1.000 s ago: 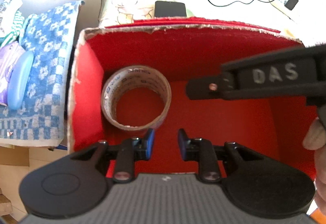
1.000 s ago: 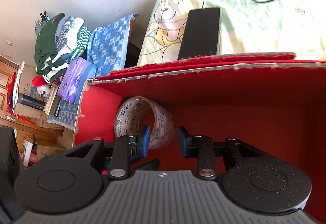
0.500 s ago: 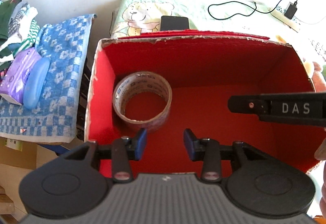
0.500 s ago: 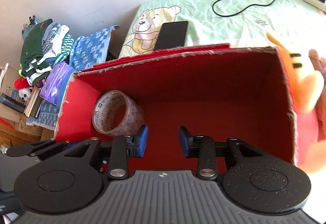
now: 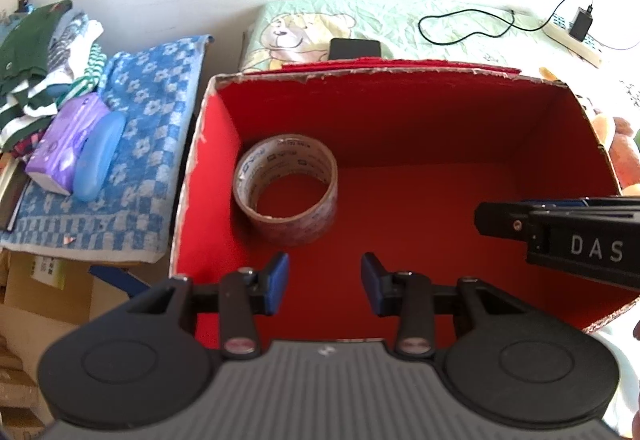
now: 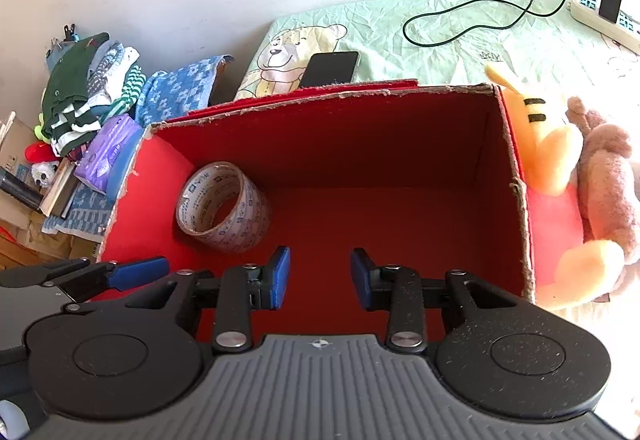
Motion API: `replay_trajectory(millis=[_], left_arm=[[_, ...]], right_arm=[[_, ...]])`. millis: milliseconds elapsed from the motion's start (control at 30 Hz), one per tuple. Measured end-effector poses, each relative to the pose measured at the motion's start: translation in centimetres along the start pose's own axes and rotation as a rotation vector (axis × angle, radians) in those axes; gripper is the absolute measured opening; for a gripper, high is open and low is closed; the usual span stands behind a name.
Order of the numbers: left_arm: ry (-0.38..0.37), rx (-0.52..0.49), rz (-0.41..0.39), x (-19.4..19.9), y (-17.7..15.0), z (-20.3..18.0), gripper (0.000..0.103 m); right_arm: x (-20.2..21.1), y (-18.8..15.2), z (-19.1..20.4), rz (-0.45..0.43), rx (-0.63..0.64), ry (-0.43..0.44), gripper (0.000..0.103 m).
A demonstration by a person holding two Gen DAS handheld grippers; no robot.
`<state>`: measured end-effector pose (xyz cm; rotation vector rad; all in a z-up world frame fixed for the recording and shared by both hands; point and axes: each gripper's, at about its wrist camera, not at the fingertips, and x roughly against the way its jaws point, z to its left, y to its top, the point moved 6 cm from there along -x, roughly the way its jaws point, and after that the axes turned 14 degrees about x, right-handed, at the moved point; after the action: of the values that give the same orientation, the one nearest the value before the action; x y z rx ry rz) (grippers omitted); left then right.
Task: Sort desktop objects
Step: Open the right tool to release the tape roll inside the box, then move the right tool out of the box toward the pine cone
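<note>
One tape roll (image 5: 286,189) was seen lying in the red box (image 5: 400,112), near its left wall.

Both the left gripper (image 5: 324,284) and right gripper (image 6: 316,277) were held open and empty above it. Behind, one phone (image 6: 330,68) was laid on the bear-printed sheet (image 6: 460,40).

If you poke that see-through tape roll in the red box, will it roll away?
Probably not. The clear printed tape roll lies flat on the red cardboard box's floor, so it would likely slide. It sits near the left wall, which would stop it. It looks stiff and light.
</note>
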<state>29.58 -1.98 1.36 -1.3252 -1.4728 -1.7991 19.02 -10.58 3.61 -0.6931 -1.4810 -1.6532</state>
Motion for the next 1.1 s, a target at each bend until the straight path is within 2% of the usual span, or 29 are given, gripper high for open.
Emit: replay_trajectory(millis=[167, 267, 467, 900, 1000, 1100], left_arm=[[0.078, 0.007, -0.026, -0.2, -0.5, 0.2, 0.040], [0.074, 0.029, -0.012, -0.4, -0.7, 0.5, 0.040], [0.089, 0.040, -0.016, -0.6, -1.0, 0.8, 0.040], [0.084, 0.028, 0.035, -2.3, -1.9, 0.9, 0.042], [0.082, 0.028, 0.029, -2.1, -1.8, 1.0, 0.042], [0.083, 0.029, -0.007, -0.9, -1.6, 1.1, 0.045]], right_arm=[[0.2, -0.6, -0.5, 0.000, -0.016, -0.013, 0.036], [0.3, -1.1, -0.6, -0.008, 0.007, -0.048, 0.036], [0.0, -2.2, -1.3, -0.009, -0.019, -0.036, 0.036], [-1.1, -3.5, -1.2, -0.009, -0.032, -0.038, 0.036], [-0.8, -3.4, -1.0, -0.039, -0.027, -0.030, 0.036], [0.7, -3.0, -1.1, -0.121, -0.030, -0.026, 0.036]])
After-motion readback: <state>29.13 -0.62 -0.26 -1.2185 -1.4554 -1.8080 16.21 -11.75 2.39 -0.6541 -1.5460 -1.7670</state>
